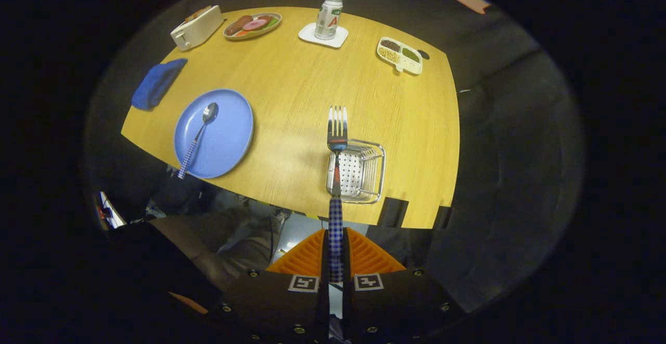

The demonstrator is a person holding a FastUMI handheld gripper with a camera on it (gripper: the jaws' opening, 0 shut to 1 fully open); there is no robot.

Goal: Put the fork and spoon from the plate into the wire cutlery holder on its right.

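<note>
Meanwhile gripper (335,253) clamps fork (336,141) above holder (359,171); spoon (200,133) on plate (229,141).

Red letter "A" on bottle (329,16).

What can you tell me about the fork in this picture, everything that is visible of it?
The fork is held in the hand-held gripper, whose fingers press on its handle from both sides. The handle has a blue-and-white check pattern; the neck and head look like shiny metal with four tines. It points straight ahead, tines away from the fingers, lifted above the table, its head seen over the wire cutlery holder. Whether it touches the holder, I cannot tell.
</note>
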